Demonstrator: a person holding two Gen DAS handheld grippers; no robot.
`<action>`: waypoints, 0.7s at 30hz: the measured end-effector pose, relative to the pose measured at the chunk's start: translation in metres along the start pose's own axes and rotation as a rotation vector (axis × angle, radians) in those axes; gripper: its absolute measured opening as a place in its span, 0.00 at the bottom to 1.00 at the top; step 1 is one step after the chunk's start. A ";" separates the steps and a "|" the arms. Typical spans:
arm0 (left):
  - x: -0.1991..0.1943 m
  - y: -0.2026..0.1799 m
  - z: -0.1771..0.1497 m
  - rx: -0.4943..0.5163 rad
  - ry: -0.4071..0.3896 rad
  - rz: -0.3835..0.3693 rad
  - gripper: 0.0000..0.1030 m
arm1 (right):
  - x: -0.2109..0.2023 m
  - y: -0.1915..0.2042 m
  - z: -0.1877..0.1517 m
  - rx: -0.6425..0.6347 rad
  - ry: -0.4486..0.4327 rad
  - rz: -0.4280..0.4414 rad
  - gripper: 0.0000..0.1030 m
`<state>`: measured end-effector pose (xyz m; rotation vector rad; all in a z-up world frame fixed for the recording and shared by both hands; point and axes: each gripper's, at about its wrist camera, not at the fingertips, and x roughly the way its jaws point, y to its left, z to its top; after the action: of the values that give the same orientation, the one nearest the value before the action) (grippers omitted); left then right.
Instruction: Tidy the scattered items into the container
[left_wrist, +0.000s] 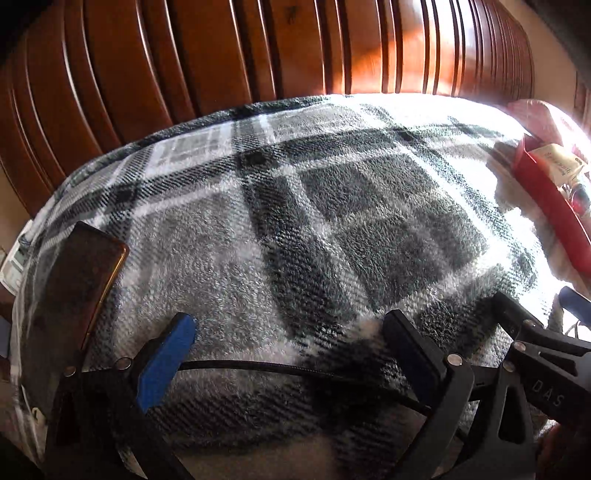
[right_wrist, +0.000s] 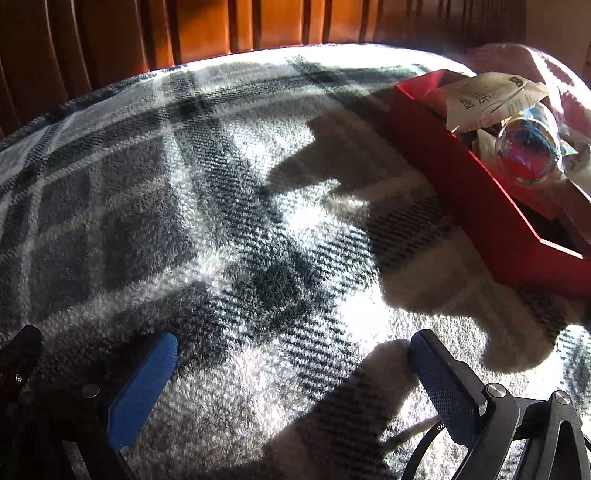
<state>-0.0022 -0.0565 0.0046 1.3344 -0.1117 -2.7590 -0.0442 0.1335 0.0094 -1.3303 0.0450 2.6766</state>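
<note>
A red container (right_wrist: 476, 192) sits on the plaid blanket at the right. It holds a white packet (right_wrist: 487, 98), a clear round object with coloured contents (right_wrist: 528, 151) and other bits. It also shows in the left wrist view (left_wrist: 554, 199) at the far right. A dark flat phone-like object (left_wrist: 77, 280) lies at the blanket's left edge. My left gripper (left_wrist: 291, 339) is open and empty above the blanket. My right gripper (right_wrist: 291, 350) is open and empty, left of the container; part of it shows in the left wrist view (left_wrist: 532, 332).
A grey, black and white plaid blanket (left_wrist: 295, 221) covers the bed. A brown wooden slatted headboard (left_wrist: 221, 55) stands behind it. A pink cloth (right_wrist: 535, 62) lies beyond the container. A black cable (left_wrist: 295, 373) runs between my left fingers.
</note>
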 end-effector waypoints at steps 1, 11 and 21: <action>0.000 -0.001 0.001 -0.003 0.000 -0.002 1.00 | 0.001 0.001 0.001 -0.002 0.006 0.001 1.00; -0.003 -0.002 0.001 -0.002 -0.013 0.004 1.00 | -0.003 0.003 0.007 0.004 0.004 0.003 1.00; -0.004 -0.001 0.003 -0.002 -0.022 0.005 1.00 | -0.001 0.000 0.002 0.010 -0.001 0.011 1.00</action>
<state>-0.0022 -0.0554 0.0096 1.3018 -0.1127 -2.7696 -0.0454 0.1340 0.0111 -1.3294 0.0650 2.6829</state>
